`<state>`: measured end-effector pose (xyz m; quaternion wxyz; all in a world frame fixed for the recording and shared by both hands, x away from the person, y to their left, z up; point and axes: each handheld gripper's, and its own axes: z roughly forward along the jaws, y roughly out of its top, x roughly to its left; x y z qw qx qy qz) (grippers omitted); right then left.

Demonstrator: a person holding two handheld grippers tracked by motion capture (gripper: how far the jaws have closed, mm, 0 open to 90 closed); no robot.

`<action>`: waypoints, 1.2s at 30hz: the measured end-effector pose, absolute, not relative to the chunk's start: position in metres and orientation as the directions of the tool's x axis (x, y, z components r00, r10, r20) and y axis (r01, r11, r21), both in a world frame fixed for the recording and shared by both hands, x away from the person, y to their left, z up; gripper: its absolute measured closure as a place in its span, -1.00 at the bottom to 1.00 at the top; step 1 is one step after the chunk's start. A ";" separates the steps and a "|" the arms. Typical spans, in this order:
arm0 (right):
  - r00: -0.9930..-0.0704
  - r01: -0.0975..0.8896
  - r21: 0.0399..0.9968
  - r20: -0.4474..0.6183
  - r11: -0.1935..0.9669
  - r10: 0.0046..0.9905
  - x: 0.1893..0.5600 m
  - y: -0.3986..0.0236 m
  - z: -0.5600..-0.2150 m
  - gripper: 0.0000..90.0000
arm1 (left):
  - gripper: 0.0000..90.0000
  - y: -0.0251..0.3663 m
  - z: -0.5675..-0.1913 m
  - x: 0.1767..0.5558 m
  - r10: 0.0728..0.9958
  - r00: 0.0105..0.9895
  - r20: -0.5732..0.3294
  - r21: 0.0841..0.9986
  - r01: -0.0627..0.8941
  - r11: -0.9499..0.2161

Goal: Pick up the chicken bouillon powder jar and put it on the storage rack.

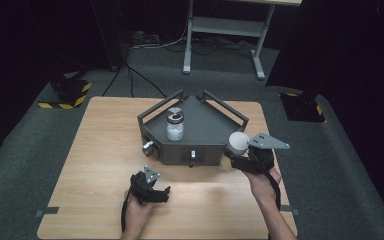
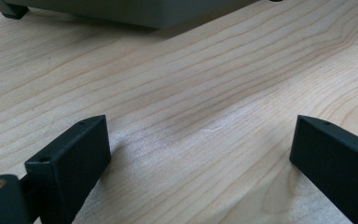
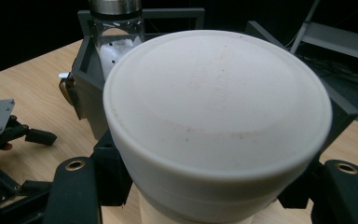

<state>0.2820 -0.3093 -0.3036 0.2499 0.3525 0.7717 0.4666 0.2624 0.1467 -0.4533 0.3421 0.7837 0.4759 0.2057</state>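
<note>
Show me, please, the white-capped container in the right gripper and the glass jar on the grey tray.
white-capped container (image 3: 216,107), right gripper view, middle of its white cap.
glass jar (image 1: 174,127), high view, its clear body.
grey tray (image 1: 210,127), high view, bare floor.

High view looks down on the wooden table (image 1: 105,150); both gripper views sit close, sharing the grey tray (image 1: 205,130).

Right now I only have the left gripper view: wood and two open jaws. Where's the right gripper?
Observer: The right gripper is at the front right corner of the grey tray, shut on a white-capped container.
Operator: Anything on the tray?
Observer: A clear jar with a metal lid stands upright near its left side.
Operator: My left gripper near that?
Observer: No, the left gripper sits over bare table in front of the tray, apart from it.
</note>
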 end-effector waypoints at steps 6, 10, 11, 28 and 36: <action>-0.639 0.309 0.899 -0.046 0.311 0.768 0.298 -0.301 -0.292 -0.21 | -0.89 0.147 -0.453 0.262 0.887 0.462 -0.004 0.733 0.605 -0.312; -0.643 0.303 0.899 -0.051 0.315 0.764 0.307 -0.296 -0.286 -0.21 | -0.89 0.147 -0.453 0.262 0.887 0.462 -0.004 0.733 0.605 -0.312; -0.642 0.304 0.900 -0.049 0.313 0.765 0.310 -0.294 -0.283 -0.21 | -0.89 0.147 -0.453 0.262 0.887 0.461 -0.004 0.733 0.605 -0.312; -0.605 0.316 0.896 -0.062 0.311 0.794 0.355 -0.256 -0.271 -0.21 | -0.89 0.147 -0.453 0.262 0.887 0.461 -0.005 0.733 0.605 -0.311; -0.587 0.337 0.890 -0.057 0.308 0.807 0.368 -0.245 -0.279 -0.21 | -0.89 0.147 -0.454 0.262 0.887 0.461 -0.004 0.733 0.605 -0.311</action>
